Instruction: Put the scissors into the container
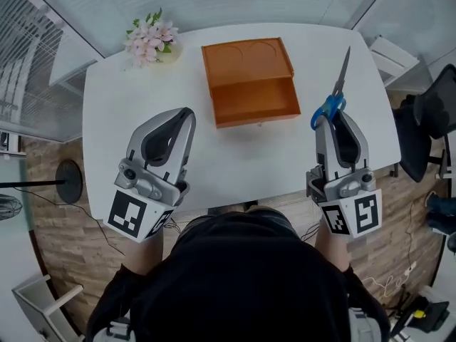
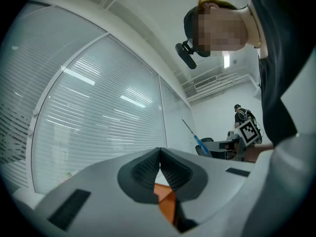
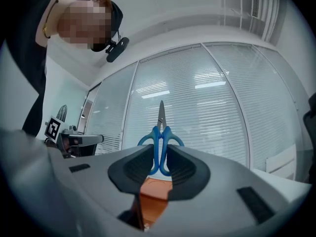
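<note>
Left gripper: fingers pressed together, empty, lower left.
Right gripper: fingers clamped on blue scissors by the handles.
Scissors place: right of frame, over counter, apart from orange container.

Between the left gripper and the right gripper we see a wide bare strip of the worktop, and it reaches up to the open front part of the container. The worktop left of the container is bare too. The flowers stand at the far left corner, apart from the container. Beyond the worktop's right edge, a black chair narrows the room.
</note>
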